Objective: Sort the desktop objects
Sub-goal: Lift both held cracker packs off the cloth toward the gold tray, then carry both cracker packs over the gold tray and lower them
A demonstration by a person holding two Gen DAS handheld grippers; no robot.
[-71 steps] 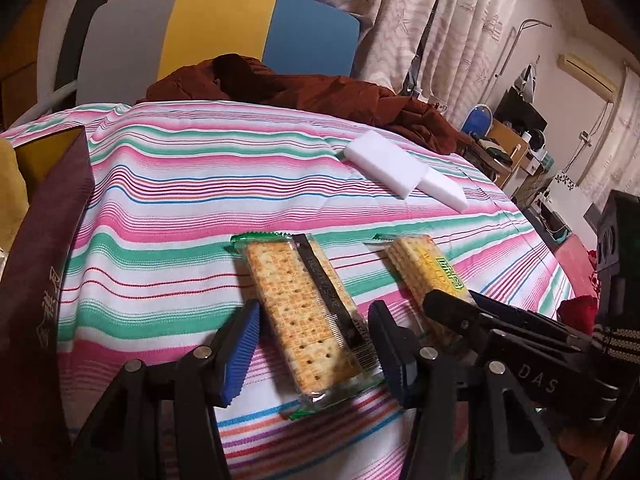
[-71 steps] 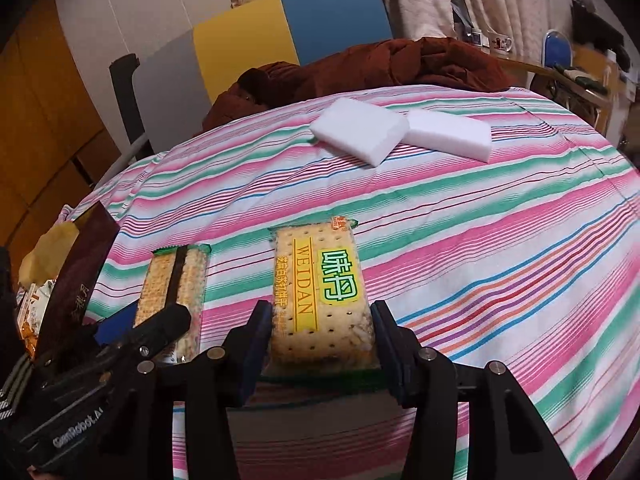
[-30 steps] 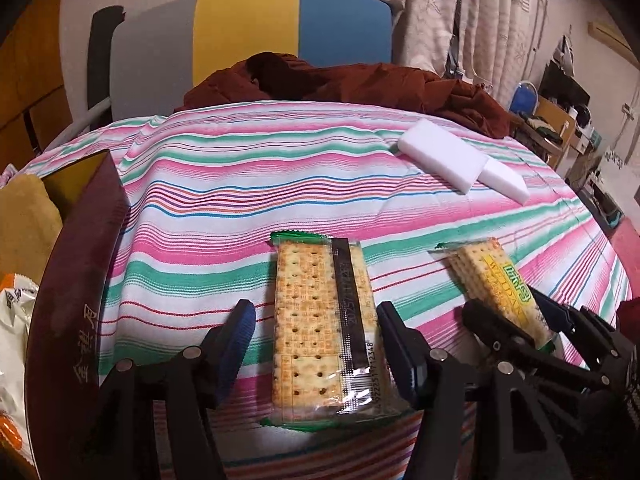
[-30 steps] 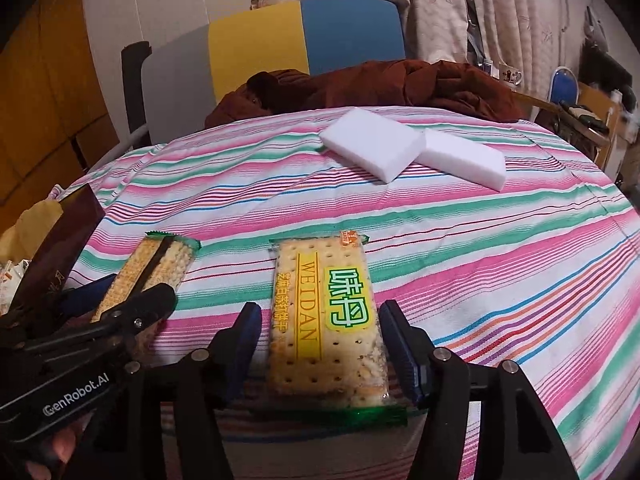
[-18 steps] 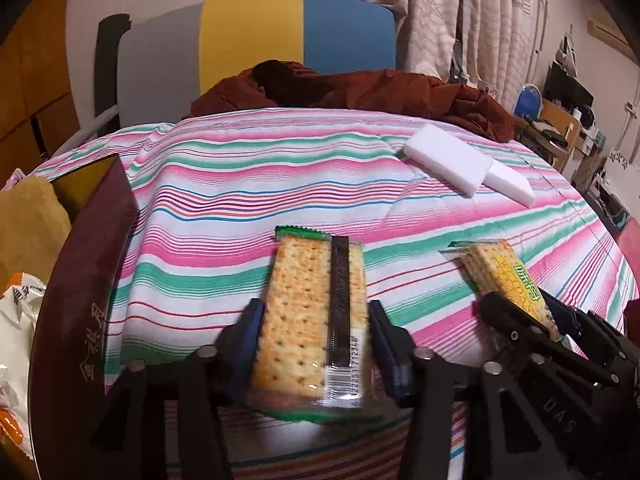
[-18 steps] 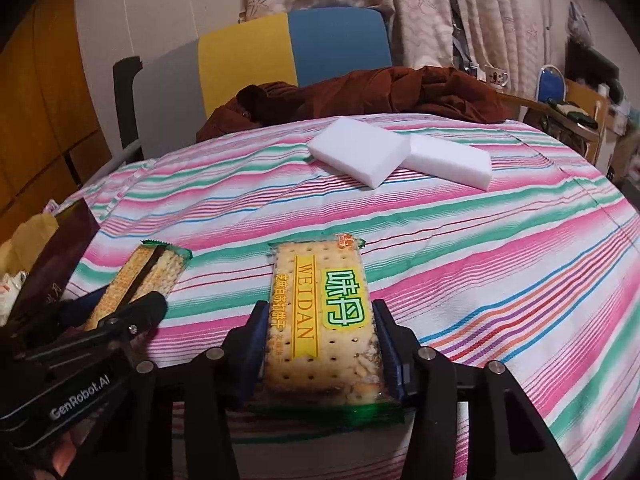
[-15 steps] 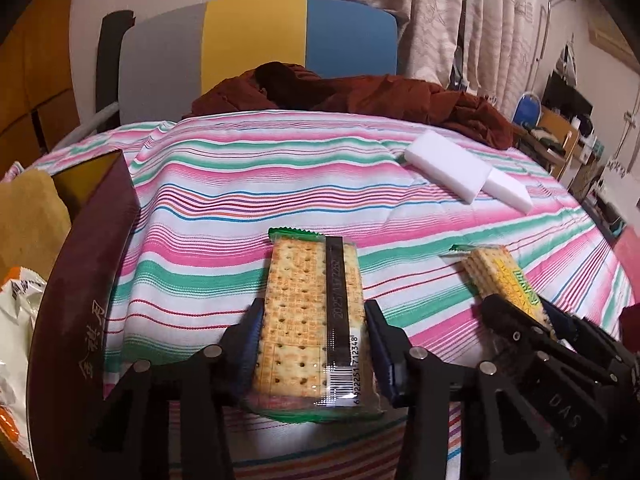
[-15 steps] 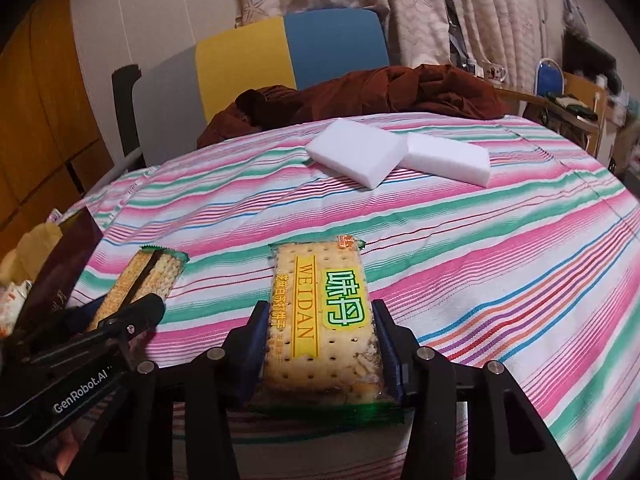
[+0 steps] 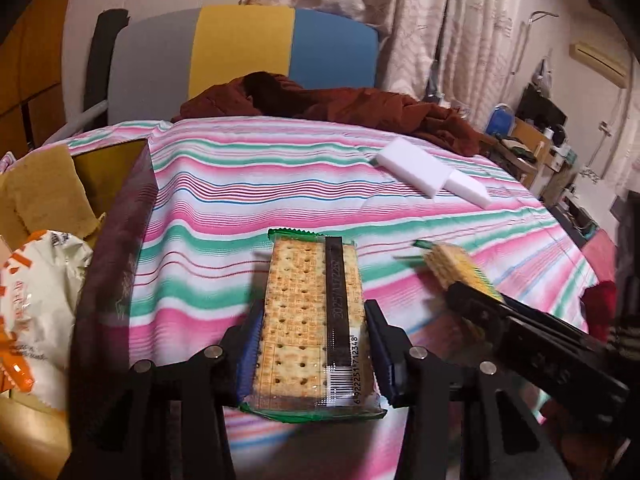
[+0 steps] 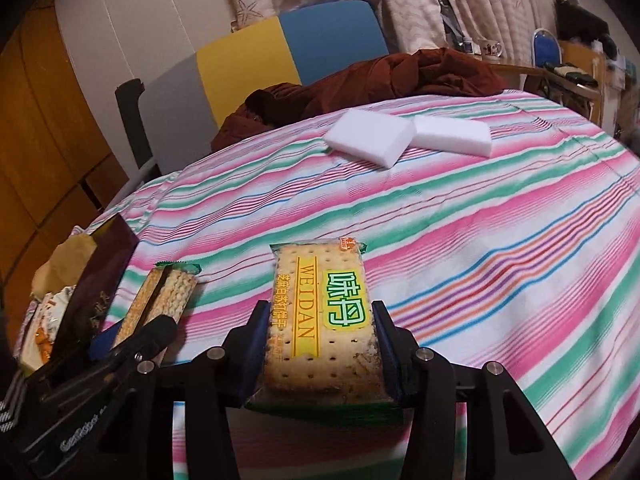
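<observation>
My left gripper (image 9: 314, 354) is shut on a clear cracker pack with a black barcode strip (image 9: 308, 312), lifted a little off the striped tablecloth (image 9: 248, 184). In the right wrist view my right gripper (image 10: 322, 350) is shut on a second cracker pack with a yellow and green WEIDAN label (image 10: 324, 316), also raised. Each gripper shows in the other's view: the right one (image 9: 520, 332) holding its pack (image 9: 456, 266), and the left one (image 10: 92, 376) holding its pack (image 10: 160, 300).
A dark brown box (image 9: 116, 280) at the left holds snack bags (image 9: 36, 300). Two white foam blocks (image 10: 408, 136) lie at the far side of the table. A rust-brown garment (image 9: 320, 108) and a grey, yellow and blue chair (image 9: 240, 52) sit behind.
Both grippers closed on their cracker packs, which lay on the cloth between open fingers a second ago. Both packs have since come off the cloth and shifted toward the brown box.
</observation>
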